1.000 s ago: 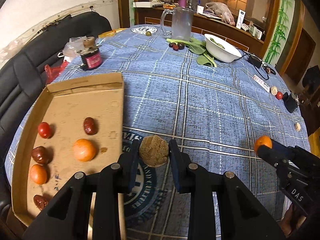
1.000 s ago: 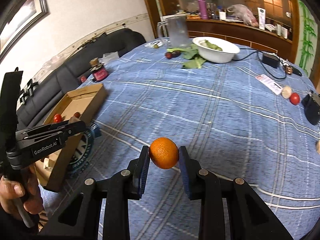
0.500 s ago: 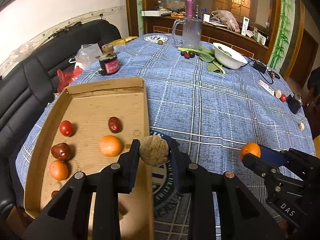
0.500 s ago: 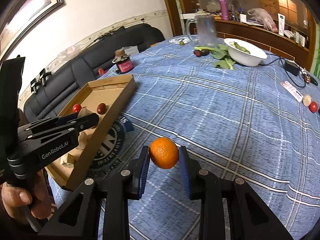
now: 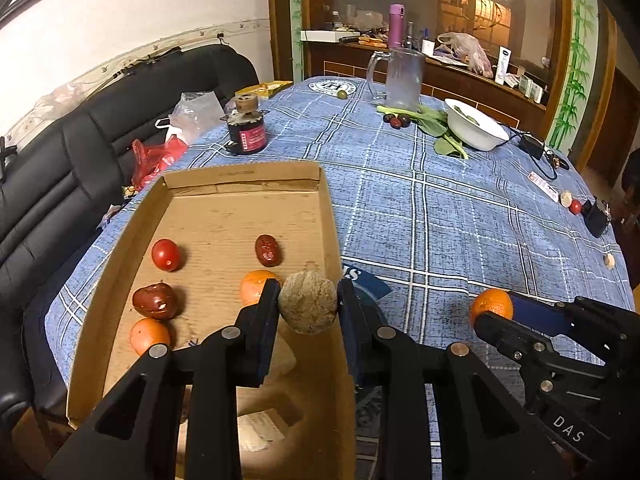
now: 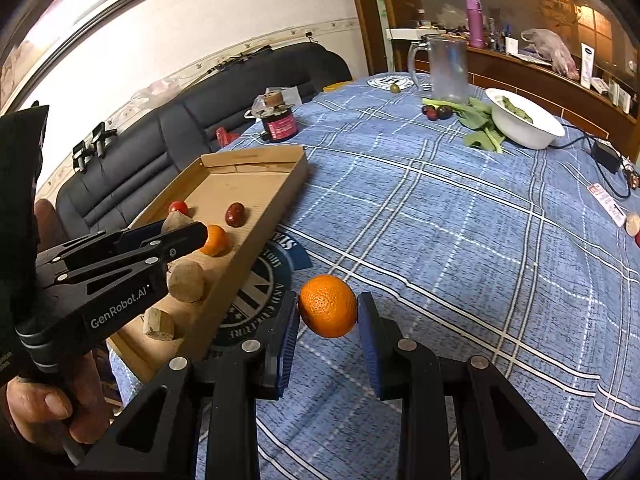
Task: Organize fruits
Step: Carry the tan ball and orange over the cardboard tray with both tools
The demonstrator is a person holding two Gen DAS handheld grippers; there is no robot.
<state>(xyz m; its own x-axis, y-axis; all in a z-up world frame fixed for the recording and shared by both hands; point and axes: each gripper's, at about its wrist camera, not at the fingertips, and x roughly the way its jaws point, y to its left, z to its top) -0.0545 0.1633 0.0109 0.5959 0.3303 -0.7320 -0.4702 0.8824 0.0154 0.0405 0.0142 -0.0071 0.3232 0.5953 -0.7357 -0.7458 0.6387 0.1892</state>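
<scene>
1. Left gripper point(image 5: 308, 308): clamped on a rough tan-brown round fruit point(image 5: 307, 307), held in the air over the near right part of the cardboard tray point(image 5: 240, 170), just inside its right wall.

2. Right gripper point(image 6: 328, 312): clamped on an orange point(image 6: 328, 311), held above the blue plaid tablecloth point(image 6: 460, 220), to the right of the tray and outside it.

3. Tray contents, near to far, seen from the left wrist: an orange fruit at near left point(image 5: 149, 335); a dark red wrinkled fruit point(image 5: 155, 301); a second orange fruit point(image 5: 256, 286), partly hidden behind the left gripper's finger; a red tomato-like fruit point(image 5: 166, 255); a dark red date-like fruit point(image 5: 267, 250). The right wrist view adds two tan pieces point(image 6: 186, 281) at the near end, under the left gripper.

4. Far table: a dark jar with pink label point(image 5: 247, 133), a glass mug point(image 5: 400, 78), leafy greens point(image 5: 434, 124) with small dark fruits point(image 5: 397, 120), a white bowl point(image 5: 476, 130).

5. Step in hand, by judgement: carrying, with both fruits lifted and neither set down; the brown fruit is at its place, the orange is short of it.

6. Next move, by judgement: lower the brown fruit onto a bare patch of tray floor clear of the orange fruit beside it, then release; the orange needs carrying over the tray's right wall, keeping the two tools apart.
</scene>
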